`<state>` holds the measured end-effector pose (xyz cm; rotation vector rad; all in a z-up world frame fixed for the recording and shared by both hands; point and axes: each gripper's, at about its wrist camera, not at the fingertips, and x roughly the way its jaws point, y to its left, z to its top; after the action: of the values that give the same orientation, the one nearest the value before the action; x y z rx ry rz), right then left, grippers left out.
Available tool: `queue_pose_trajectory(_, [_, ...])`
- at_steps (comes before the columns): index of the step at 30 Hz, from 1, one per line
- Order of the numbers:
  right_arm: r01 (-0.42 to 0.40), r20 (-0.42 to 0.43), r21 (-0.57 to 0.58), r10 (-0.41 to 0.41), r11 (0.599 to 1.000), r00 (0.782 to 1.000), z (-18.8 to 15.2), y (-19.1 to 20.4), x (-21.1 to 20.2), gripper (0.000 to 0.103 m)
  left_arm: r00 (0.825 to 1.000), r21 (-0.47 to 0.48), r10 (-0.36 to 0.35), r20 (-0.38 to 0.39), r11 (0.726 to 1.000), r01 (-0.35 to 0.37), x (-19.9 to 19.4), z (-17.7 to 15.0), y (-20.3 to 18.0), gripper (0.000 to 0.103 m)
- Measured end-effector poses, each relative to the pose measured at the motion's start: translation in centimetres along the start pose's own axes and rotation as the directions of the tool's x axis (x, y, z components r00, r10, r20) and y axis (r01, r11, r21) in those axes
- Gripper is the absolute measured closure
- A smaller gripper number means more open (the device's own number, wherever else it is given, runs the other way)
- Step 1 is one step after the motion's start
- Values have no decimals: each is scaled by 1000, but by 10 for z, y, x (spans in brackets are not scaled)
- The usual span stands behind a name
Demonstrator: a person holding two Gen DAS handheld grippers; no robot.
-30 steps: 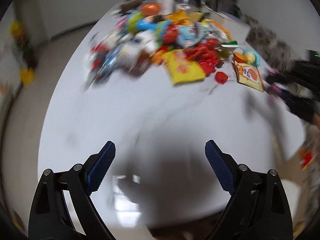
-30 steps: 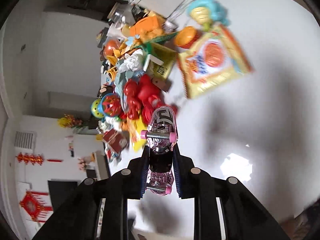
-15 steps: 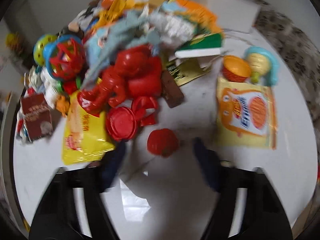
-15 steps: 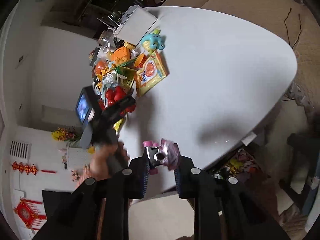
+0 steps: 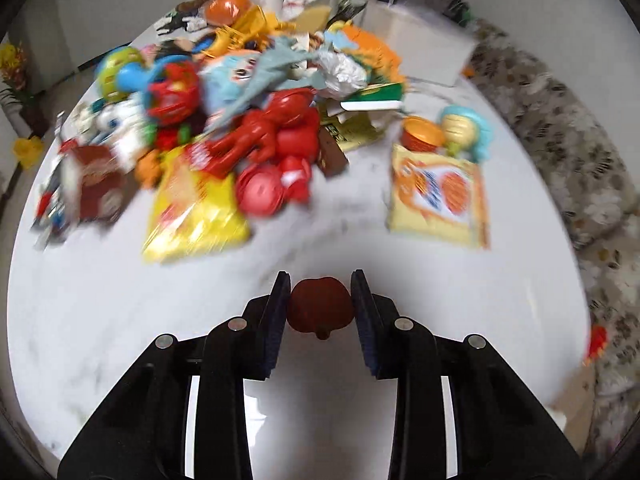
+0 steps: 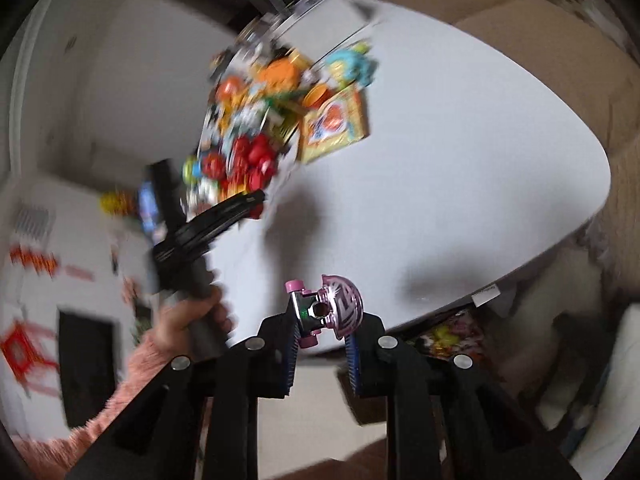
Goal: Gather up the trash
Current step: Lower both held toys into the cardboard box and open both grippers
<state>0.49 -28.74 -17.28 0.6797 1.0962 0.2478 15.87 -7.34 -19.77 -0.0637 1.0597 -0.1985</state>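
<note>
My left gripper is shut on a small round red toy and holds it above the white table, near the front edge. A big heap of toys, snack bags and wrappers covers the far half of the table. My right gripper is shut on a pink toy skateboard, held off the table's near edge. In the right wrist view the left gripper and the hand holding it show at the left, and the heap lies beyond.
A yellow snack bag and an orange-and-yellow packet lie at the front of the heap. A white box stands at the back right. A patterned rug lies right of the table. Colourful items sit under the table edge.
My left gripper closed on the red toy and pulled back from the heap. My right gripper has moved away off the table's edge with the skateboard.
</note>
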Motion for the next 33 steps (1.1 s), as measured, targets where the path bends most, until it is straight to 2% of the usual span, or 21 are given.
queue_pose_trajectory(2, [4,-59,-69,-8,998,998,-7,8,9,83,999,26,-39,-1,999,39,-38,-39,10,72])
queue_pose_trajectory(4, [13,-116,-140,-29,990,993,-17,16,20,83,998,37,-54,-36,998,55,-60,-77,11,72])
queue_pose_trajectory(6, [7,-199,-218,-52,976,979,-35,24,38,83,992,18,-80,-101,996,82,-75,-124,15,72])
queue_pose_trajectory(9, [-1,-305,-284,-89,959,948,-62,25,69,83,981,12,-65,-183,998,68,-76,-181,20,72])
queue_pose_trajectory(12, [14,-354,-342,-143,940,924,-85,19,100,83,961,-29,-53,-272,998,47,-51,-222,34,72])
queue_pose_trajectory(16, [29,-396,-397,-200,917,896,-116,-7,159,83,936,-61,6,-353,998,-29,3,-276,55,72])
queue_pose_trajectory(18, [35,-395,-405,-210,914,894,-128,-19,185,83,924,-86,9,-382,995,-45,27,-300,64,72])
queue_pose_trajectory(19, [59,-380,-432,-241,900,893,-134,-25,199,80,921,-90,23,-390,994,-63,42,-309,68,71])
queue_pose_trajectory(20, [84,-360,-455,-270,886,893,-139,-30,208,74,918,-88,47,-394,992,-88,55,-317,71,63])
queue_pose_trajectory(21, [128,-320,-485,-312,865,895,-143,-34,218,47,910,-87,68,-408,990,-113,67,-325,74,52])
queue_pose_trajectory(22, [159,-294,-504,-342,849,893,-146,-37,222,35,896,-84,98,-434,985,-149,81,-332,78,32])
queue_pose_trajectory(23, [205,-253,-529,-384,824,888,-149,-40,229,29,885,-79,120,-450,982,-173,90,-338,79,27])
queue_pose_trajectory(24, [227,-233,-540,-403,810,885,-151,-40,232,29,876,-68,134,-463,980,-186,97,-343,79,27])
queue_pose_trajectory(25, [235,-230,-550,-417,801,879,-152,-41,236,29,858,-41,152,-491,979,-197,106,-346,79,27])
queue_pose_trajectory(26, [242,-232,-551,-425,798,875,-150,-46,236,26,847,-28,156,-507,980,-197,110,-347,80,27])
queue_pose_trajectory(29, [262,-225,-525,-429,810,875,-144,-48,226,24,845,-8,148,-515,984,-177,103,-342,79,27])
queue_pose_trajectory(32, [263,-218,-491,-410,831,886,-130,-44,205,21,873,3,122,-472,991,-137,70,-325,76,27])
queue_pose_trajectory(33, [254,-214,-481,-394,839,894,-124,-40,193,21,895,9,116,-432,992,-124,46,-314,77,27])
